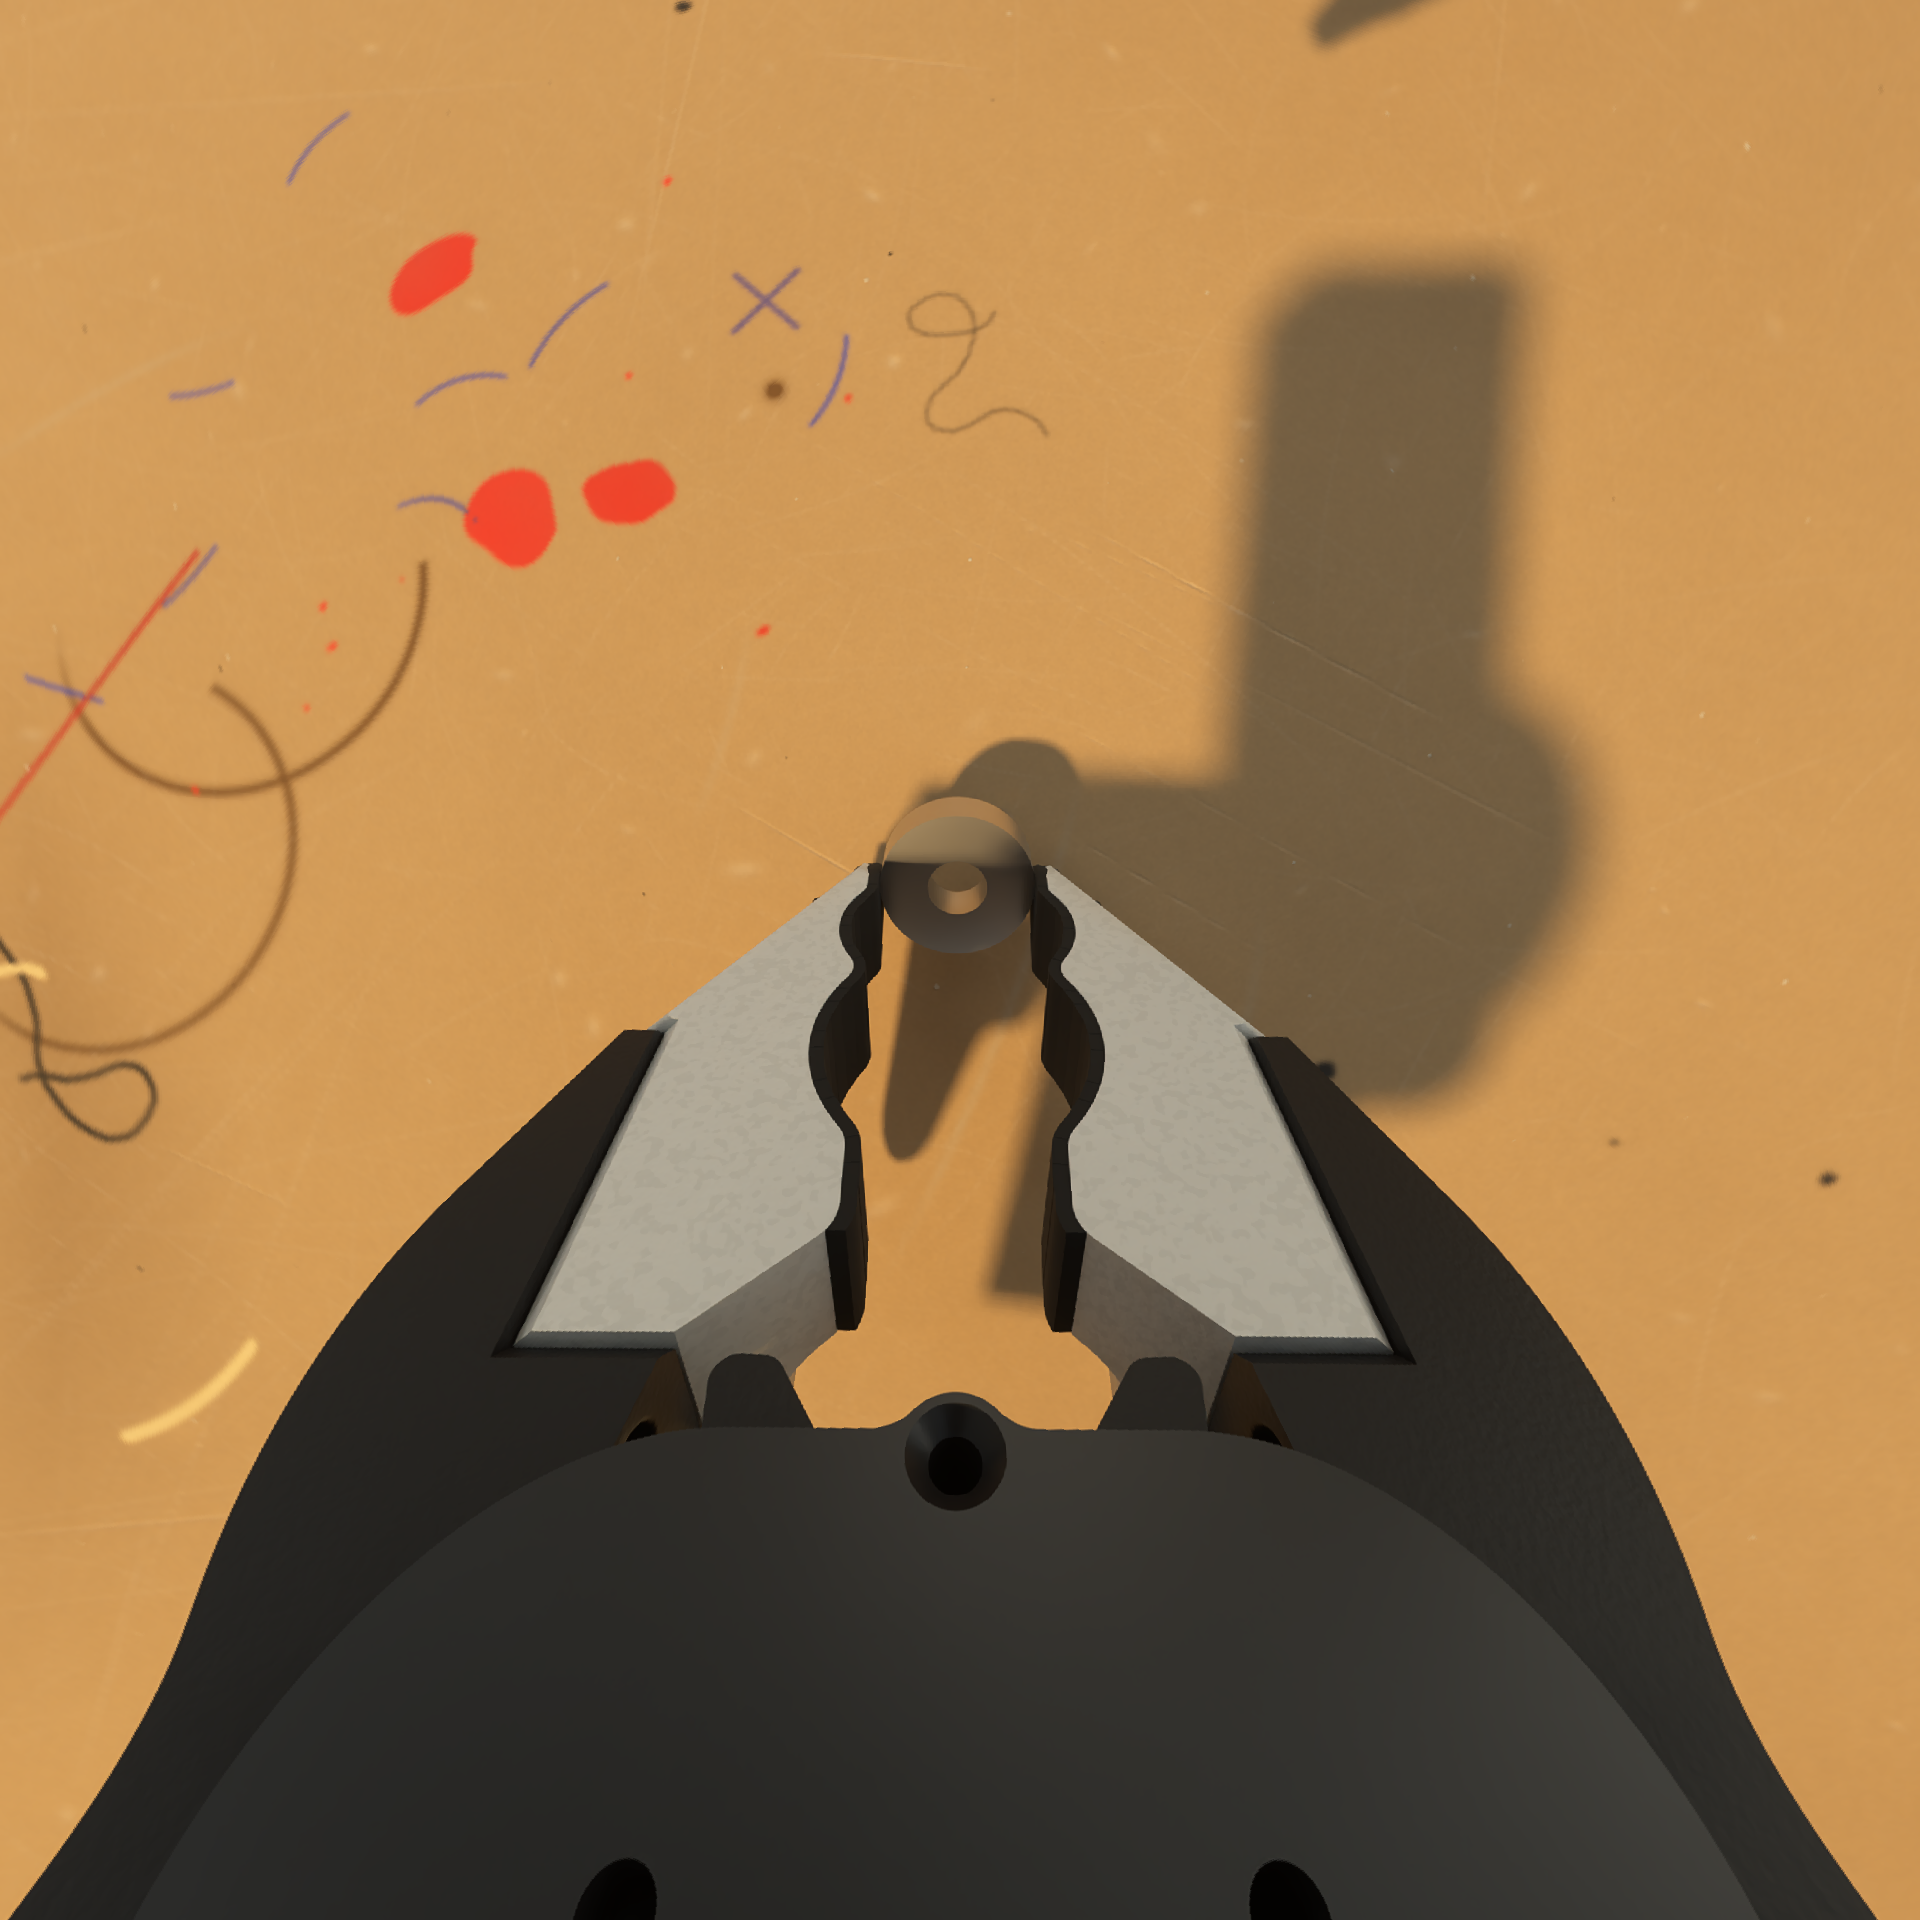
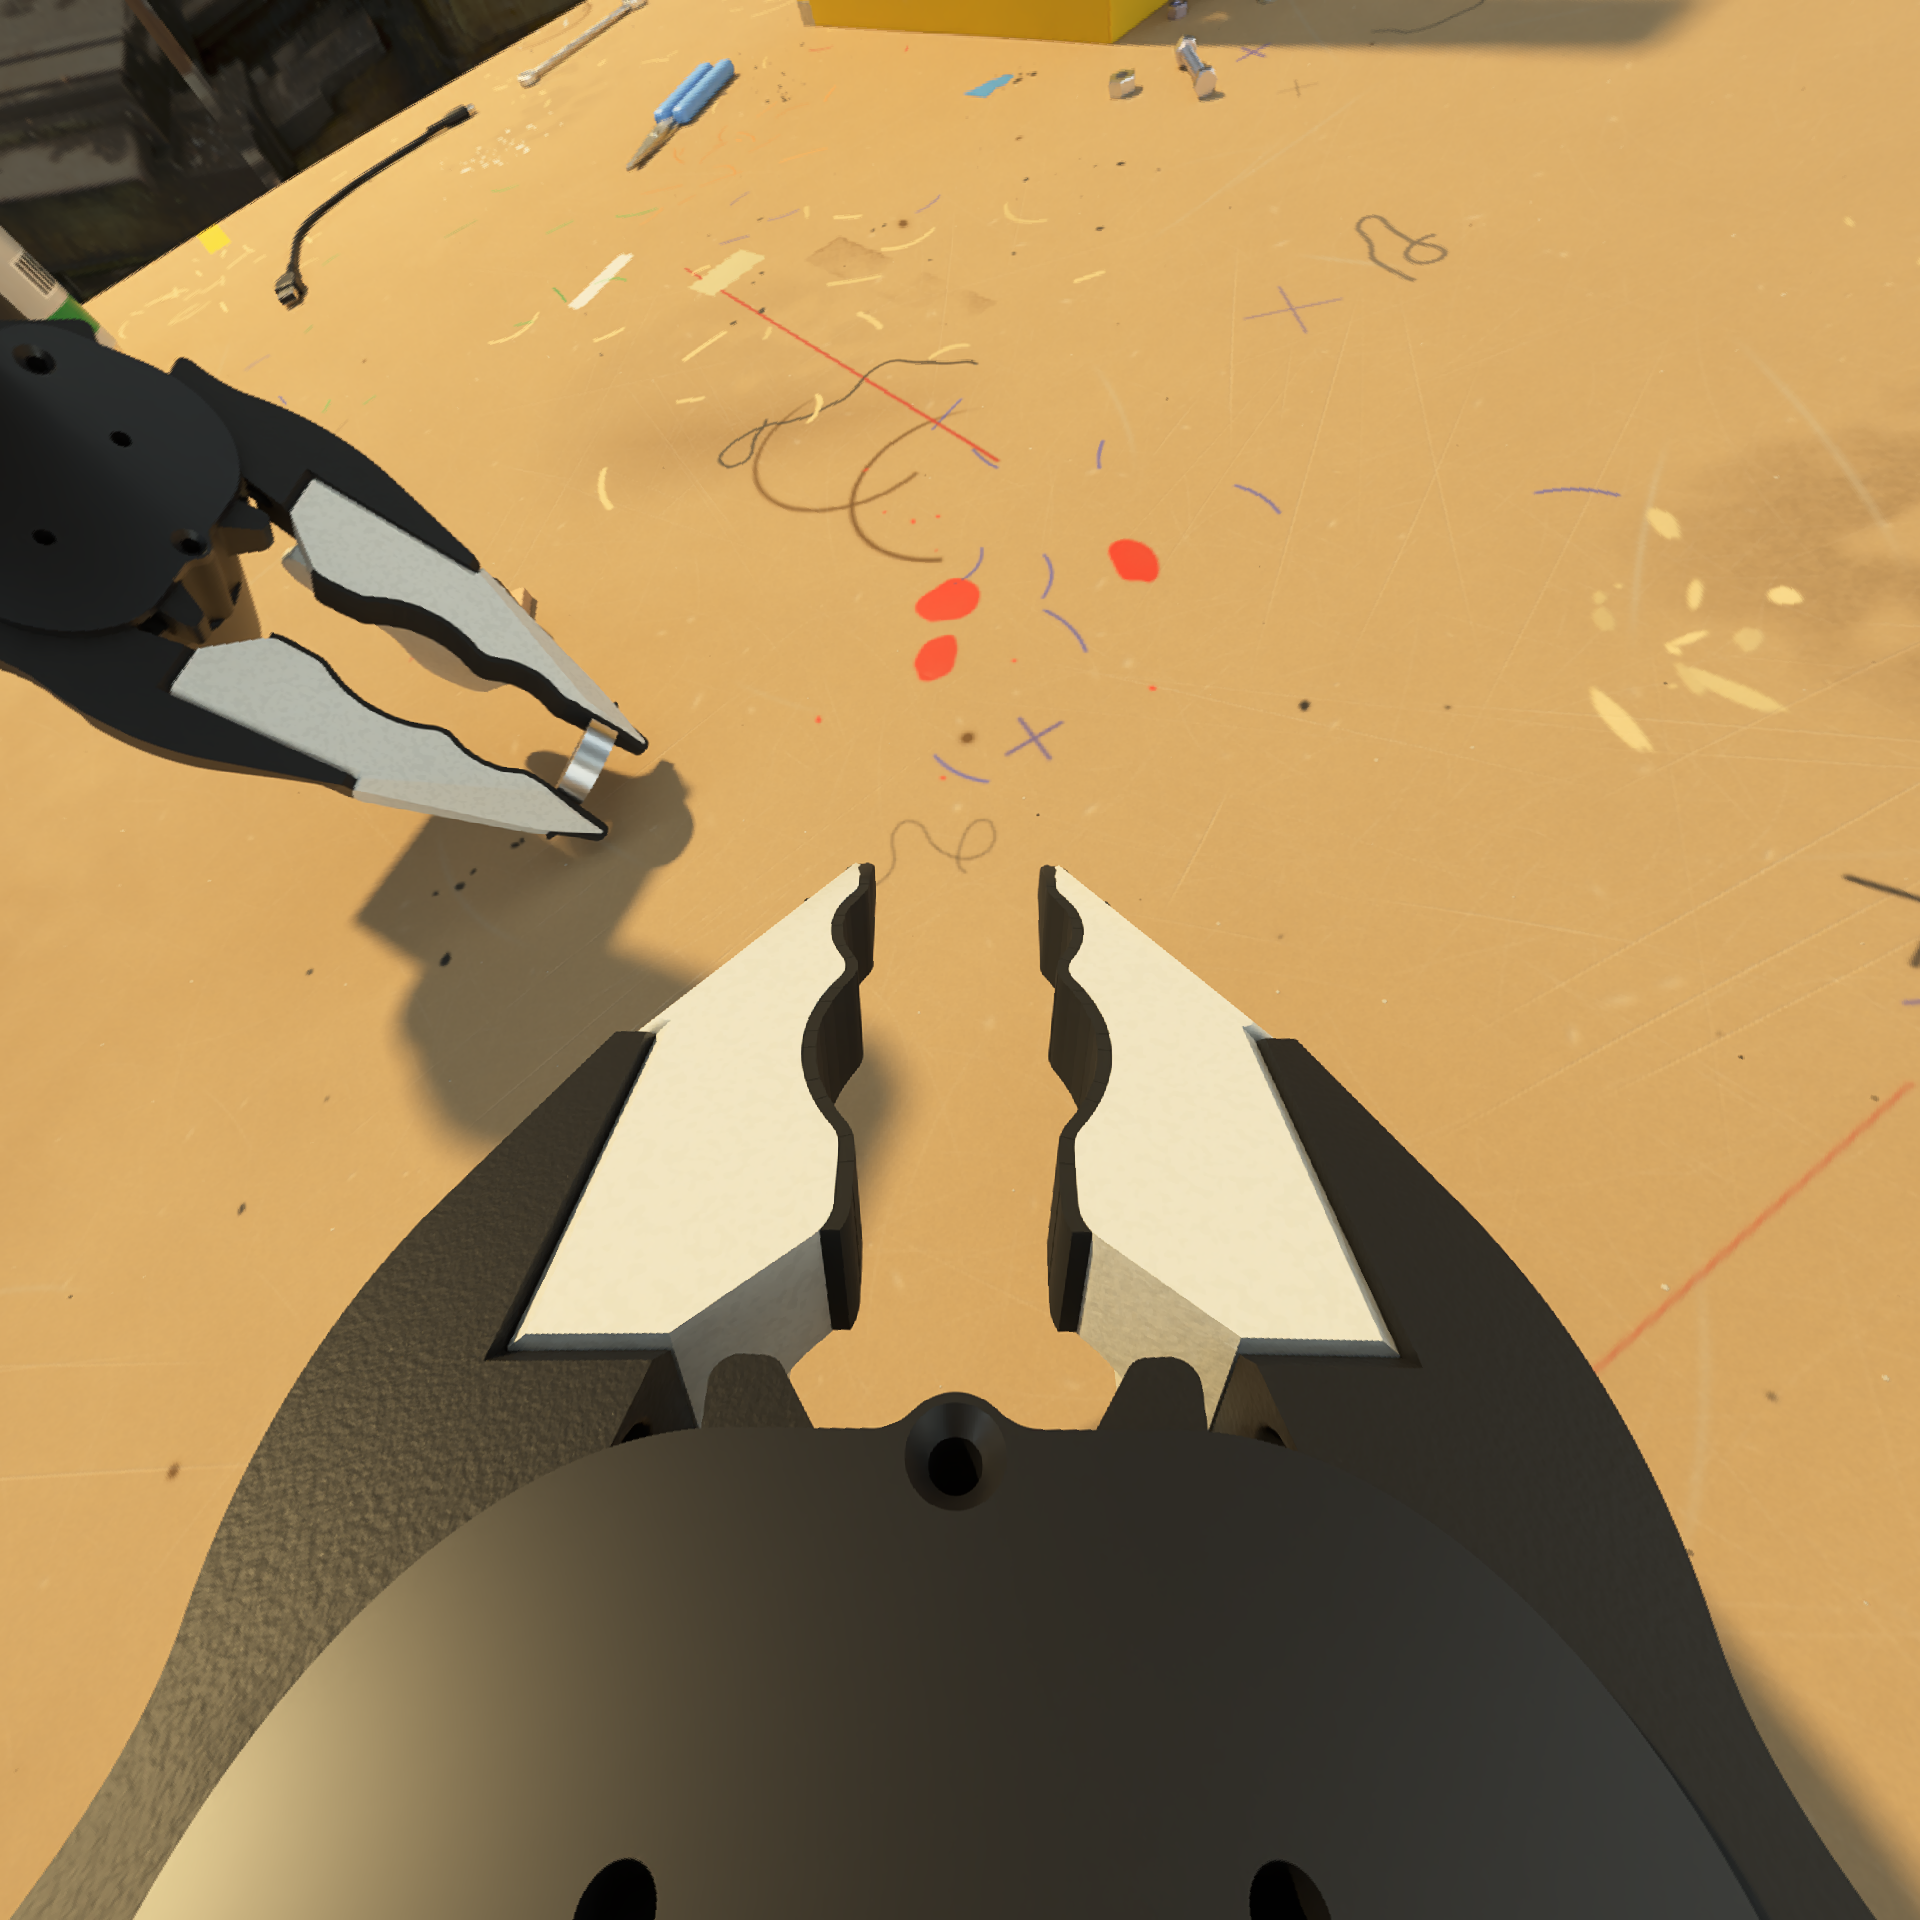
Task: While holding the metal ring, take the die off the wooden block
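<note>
**Inspector:** Left tool [image 1: 956,883] is clamped on the metal ring [image 1: 956,885], pinched at the very tips, held on edge so its bore faces the camera. In the right wrist view the same ring [image 2: 585,761] sits between the tips just above the bench [image 2: 1351,935].

**Supervisor:** And the right tool?

**Inspector:** Right tool [image 2: 956,883] stands with jaws parted and nothing between them, over bare bench. Neither the die nor the wooden block appears in either view. A yellow box [image 2: 977,16] shows at the far edge; I cannot say whether it relates.

**Supervisor:** Risks?

**Inspector:** First, the ring. The hold is right at the tips on a smooth, curved surface; any jolt or slackening could let it twist out and roll. Second, the search. The right tool must find the block, and sweeping near the left tool risks a knock. Third, a fast approach could nudge the die off uncontrolled, or shift the block.
</note>
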`<state>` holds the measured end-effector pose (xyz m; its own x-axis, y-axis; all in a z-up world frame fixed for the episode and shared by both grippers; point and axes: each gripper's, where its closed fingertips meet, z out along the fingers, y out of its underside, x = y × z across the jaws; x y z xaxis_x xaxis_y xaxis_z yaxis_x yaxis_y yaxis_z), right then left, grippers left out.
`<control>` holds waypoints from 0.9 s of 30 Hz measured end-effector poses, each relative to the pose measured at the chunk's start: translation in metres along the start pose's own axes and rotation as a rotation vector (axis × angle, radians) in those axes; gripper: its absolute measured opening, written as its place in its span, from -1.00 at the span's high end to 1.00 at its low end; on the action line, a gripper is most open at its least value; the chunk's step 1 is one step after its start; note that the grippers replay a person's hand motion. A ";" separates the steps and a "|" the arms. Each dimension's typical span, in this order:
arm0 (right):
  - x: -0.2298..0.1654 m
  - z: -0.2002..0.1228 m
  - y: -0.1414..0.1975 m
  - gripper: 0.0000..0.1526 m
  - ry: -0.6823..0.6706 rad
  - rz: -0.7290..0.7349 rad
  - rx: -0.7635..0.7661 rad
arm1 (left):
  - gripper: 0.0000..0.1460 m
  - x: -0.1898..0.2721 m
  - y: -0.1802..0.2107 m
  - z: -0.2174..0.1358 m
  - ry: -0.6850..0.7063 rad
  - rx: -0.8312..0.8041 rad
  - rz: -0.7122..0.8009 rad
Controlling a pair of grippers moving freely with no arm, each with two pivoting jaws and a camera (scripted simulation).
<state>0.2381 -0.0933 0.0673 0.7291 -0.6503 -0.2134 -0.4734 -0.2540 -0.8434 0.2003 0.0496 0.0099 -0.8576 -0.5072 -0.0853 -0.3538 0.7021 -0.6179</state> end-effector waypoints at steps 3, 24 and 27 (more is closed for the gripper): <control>-0.002 0.000 -0.001 0.60 -0.015 -0.003 0.004 | 0.62 -0.004 -0.002 0.001 -0.014 -0.009 0.098; 0.011 -0.004 0.006 0.60 -0.055 0.070 0.004 | 0.62 -0.058 -0.085 -0.018 -0.230 0.122 0.523; 0.008 -0.002 0.008 0.60 -0.059 0.056 -0.008 | 0.62 -0.084 -0.076 -0.037 -0.343 0.080 0.527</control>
<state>0.2396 -0.1020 0.0594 0.7288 -0.6207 -0.2890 -0.5181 -0.2241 -0.8254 0.2854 0.0573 0.0929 -0.7356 -0.2439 -0.6320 0.1242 0.8686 -0.4797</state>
